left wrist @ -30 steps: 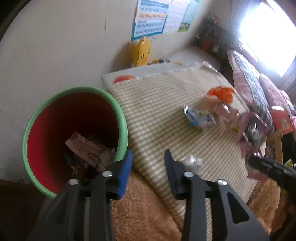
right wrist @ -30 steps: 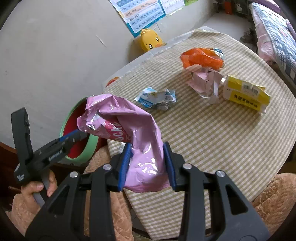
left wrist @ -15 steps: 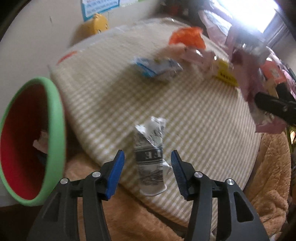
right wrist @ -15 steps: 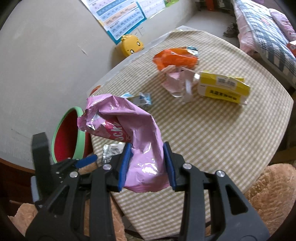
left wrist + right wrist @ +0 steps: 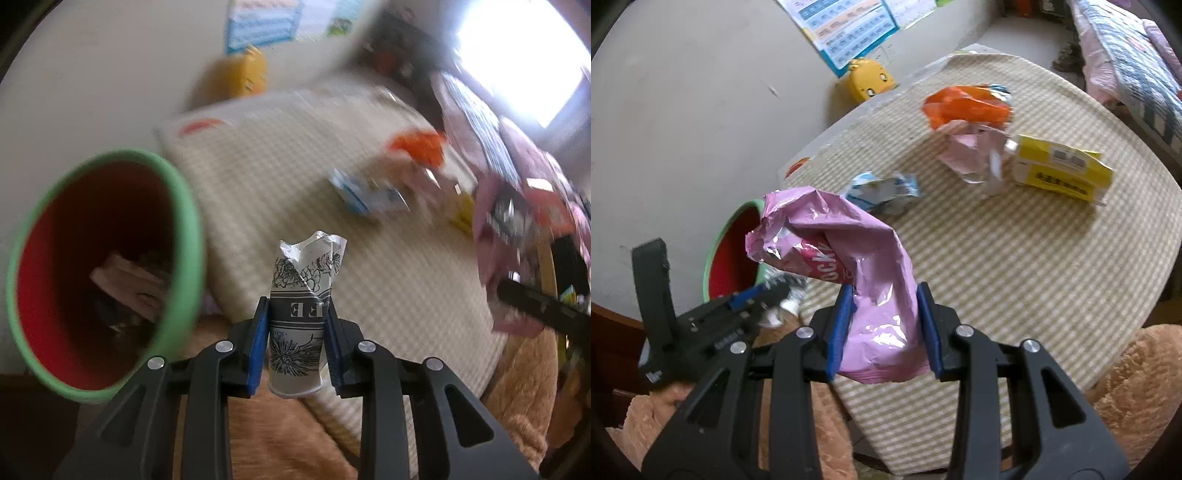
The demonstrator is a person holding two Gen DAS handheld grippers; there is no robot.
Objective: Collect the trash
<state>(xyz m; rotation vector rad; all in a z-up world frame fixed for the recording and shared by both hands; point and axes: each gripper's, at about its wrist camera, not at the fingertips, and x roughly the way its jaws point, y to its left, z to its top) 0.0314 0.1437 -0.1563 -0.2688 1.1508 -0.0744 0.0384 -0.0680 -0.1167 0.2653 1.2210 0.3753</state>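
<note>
My left gripper point(image 5: 295, 336) is closing on a crushed white paper cup point(image 5: 301, 310) with black flower print; its blue pads press the cup's sides, lifted off the table's near edge. To its left stands the trash bin point(image 5: 184, 229), green-rimmed and red inside, with paper scraps at the bottom. My right gripper point(image 5: 884, 328) is shut on a crumpled pink snack bag point(image 5: 857, 266) above the checked table point(image 5: 1015, 277). In the right wrist view the left gripper point(image 5: 764, 295) sits low left beside the bin point(image 5: 727, 258).
On the table lie a blue-white wrapper point(image 5: 882, 190), an orange bag point(image 5: 967, 105), a pink crumpled wrapper point(image 5: 971, 155) and a yellow box point(image 5: 1060, 170). A yellow duck toy point(image 5: 868, 79) stands by the wall. Orange plush fabric point(image 5: 1137, 387) borders the table's near edge.
The left gripper swung from the bin to the paper cup on the table edge, closed on it and lifted it back toward the bin. The right gripper kept its hold on the pink bag.
</note>
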